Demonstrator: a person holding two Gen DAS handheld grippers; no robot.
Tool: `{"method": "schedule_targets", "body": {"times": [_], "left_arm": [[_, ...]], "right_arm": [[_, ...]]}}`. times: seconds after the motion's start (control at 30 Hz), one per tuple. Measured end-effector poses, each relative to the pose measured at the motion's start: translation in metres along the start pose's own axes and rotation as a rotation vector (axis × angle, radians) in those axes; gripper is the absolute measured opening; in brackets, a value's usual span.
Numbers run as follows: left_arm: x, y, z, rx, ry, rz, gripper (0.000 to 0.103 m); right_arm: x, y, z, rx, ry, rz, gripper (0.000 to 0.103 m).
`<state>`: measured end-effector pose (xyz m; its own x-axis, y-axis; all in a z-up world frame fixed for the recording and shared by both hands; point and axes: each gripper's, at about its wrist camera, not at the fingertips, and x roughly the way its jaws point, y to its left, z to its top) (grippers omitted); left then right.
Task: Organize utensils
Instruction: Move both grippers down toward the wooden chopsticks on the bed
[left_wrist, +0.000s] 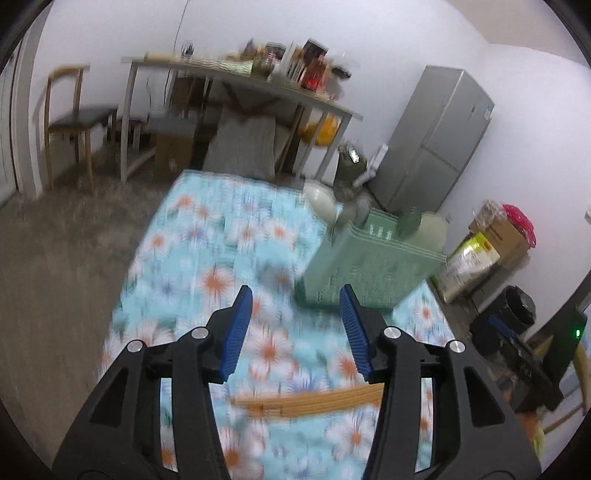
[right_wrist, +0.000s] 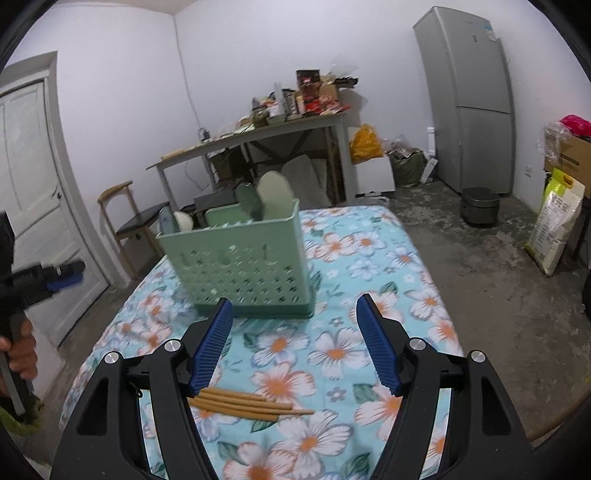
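Several chopsticks (right_wrist: 251, 406) lie bundled flat, tips pointing right.

A tabletop (right_wrist: 369, 236) covered in a blue flowered cloth carries a green perforated basket (right_wrist: 240, 266) near its far end and a bundle of wooden chopsticks (right_wrist: 247, 404) lying flat at the near end.

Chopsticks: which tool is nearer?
Right, by a little. The right tool hangs over the chopsticks, open. The left tool, also open, has them between its arms.
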<state>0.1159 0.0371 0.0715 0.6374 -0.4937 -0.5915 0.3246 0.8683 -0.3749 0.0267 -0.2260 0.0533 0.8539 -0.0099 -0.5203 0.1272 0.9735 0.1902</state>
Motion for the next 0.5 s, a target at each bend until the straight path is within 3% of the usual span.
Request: {"method": "schedule_targets", "body": {"times": [0.37,0.5], "left_arm": [[0.017,0.016,-0.072,-0.167,0.171,-0.143,0.044],[0.026,0.014,-0.093,-0.225,0.234,-0.224,0.035]], "right_arm": [[0.006,0.013,-0.012,-0.008,0.071,0.052,0.068],[0.006,0.014,-0.012,-0.012,0.078,0.059,0.068]]}}
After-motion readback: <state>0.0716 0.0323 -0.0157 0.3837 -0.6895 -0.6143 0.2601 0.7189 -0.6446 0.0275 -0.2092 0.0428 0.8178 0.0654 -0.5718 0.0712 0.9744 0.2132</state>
